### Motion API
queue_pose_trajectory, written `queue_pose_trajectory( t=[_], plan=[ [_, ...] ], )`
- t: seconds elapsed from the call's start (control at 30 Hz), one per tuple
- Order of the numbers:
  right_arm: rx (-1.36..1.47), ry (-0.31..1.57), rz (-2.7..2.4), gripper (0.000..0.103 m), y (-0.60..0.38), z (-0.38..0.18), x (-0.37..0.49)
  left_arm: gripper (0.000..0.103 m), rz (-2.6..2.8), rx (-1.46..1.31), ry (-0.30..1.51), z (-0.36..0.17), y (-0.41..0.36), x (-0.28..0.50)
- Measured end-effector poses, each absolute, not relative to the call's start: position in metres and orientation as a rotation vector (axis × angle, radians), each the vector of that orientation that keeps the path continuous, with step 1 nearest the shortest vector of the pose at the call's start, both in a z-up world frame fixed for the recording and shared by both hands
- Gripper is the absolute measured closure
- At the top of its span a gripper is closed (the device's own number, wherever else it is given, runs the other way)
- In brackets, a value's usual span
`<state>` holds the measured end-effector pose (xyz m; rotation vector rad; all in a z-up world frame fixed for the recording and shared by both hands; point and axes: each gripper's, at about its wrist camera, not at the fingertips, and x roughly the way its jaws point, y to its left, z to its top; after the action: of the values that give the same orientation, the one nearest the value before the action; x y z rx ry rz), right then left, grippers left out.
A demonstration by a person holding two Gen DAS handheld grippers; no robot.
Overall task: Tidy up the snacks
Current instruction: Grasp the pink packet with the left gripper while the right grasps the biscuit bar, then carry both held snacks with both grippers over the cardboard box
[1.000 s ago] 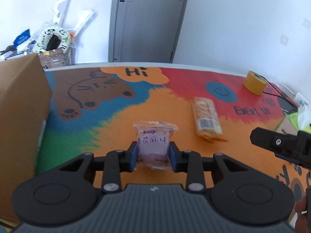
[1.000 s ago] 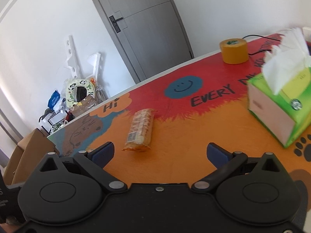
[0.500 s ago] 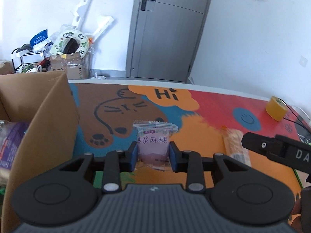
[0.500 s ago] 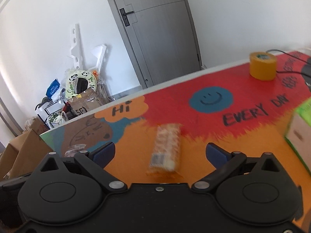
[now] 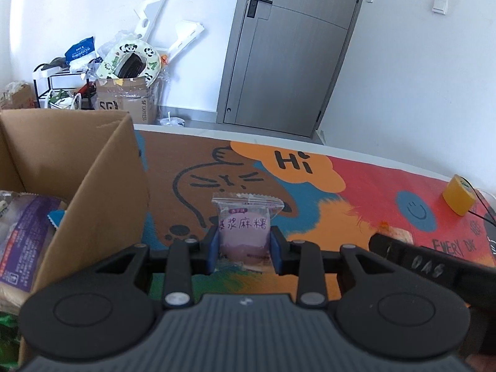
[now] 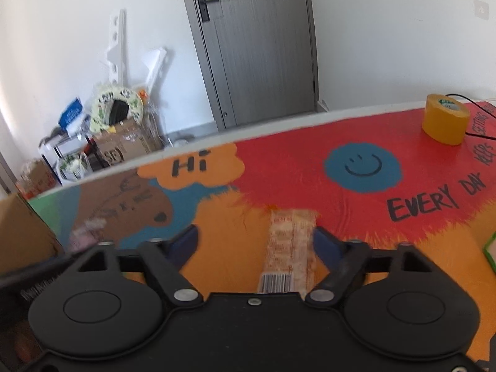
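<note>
My left gripper (image 5: 245,248) is shut on a small clear packet of purple mochi (image 5: 244,228) and holds it above the mat, just right of the open cardboard box (image 5: 102,179). A purple snack bag (image 5: 21,235) lies inside the box. My right gripper (image 6: 255,245) is open, low over the mat, with a long orange cracker packet (image 6: 288,248) lying between its fingers, close to the right one. The right gripper's body shows at the right edge of the left wrist view (image 5: 427,266).
The colourful mat (image 6: 310,167) covers the table. A yellow tape roll (image 6: 445,119) with a black cable stands at the far right. A green tissue box edge (image 6: 489,248) is at the right. Clutter and a grey door lie beyond the table.
My left gripper has carried the mochi packet left toward the box, whose inside now shows. My right gripper has moved forward over the cracker packet, which now lies between its fingers.
</note>
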<state>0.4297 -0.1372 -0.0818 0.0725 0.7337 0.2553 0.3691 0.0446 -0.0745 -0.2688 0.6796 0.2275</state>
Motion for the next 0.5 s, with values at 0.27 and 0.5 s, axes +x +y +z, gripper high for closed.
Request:
queue_pose_trajectory(
  t=[0.27, 0.5],
  plan=[
    [-0.005, 0.728, 0.21, 0.078, -0.153, -0.079, 0.413, 0.071, 0.204, -0.26, 0.673, -0.07, 0.032, 0.356],
    [0.087, 0.723, 0.222, 0.08, -0.187, -0.078, 0.384, 0.071, 0.173, -0.255, 0.667, -0.065, 0.019, 0.333]
  ],
)
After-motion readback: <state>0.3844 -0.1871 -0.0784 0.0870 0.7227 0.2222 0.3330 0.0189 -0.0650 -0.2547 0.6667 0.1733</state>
